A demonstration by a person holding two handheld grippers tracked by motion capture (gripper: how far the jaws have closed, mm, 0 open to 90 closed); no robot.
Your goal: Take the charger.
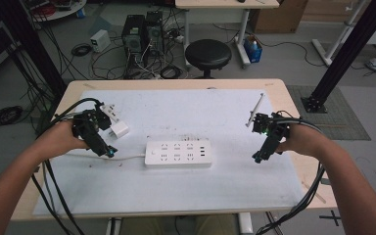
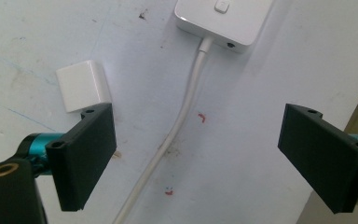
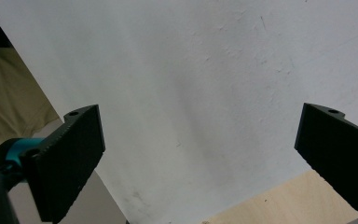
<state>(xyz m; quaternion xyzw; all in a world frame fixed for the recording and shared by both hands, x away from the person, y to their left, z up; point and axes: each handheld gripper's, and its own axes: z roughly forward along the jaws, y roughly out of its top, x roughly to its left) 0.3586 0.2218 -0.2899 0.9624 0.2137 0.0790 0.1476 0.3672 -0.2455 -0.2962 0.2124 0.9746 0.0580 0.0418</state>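
Note:
A white power strip (image 1: 178, 153) lies in the middle of the white mat (image 1: 176, 191); its end with a button (image 2: 222, 18) faces my left gripper. Its white cord (image 2: 177, 130) runs between the left jaws. My left gripper (image 1: 108, 152) (image 2: 196, 154) is open just left of the strip, with nothing held. A small white charger cube (image 1: 119, 130) (image 2: 82, 85) lies beside the left jaw. A white plug adapter (image 1: 109, 110) lies farther back. My right gripper (image 1: 258, 156) (image 3: 196, 154) is open above bare mat, right of the strip.
A thin rod (image 1: 255, 110) lies at the mat's far right. The wooden table edge (image 1: 301, 171) (image 3: 279, 200) runs along the right. Beyond the table stand a black stool (image 1: 207, 54), computer towers (image 1: 142, 34) and loose cables on the floor.

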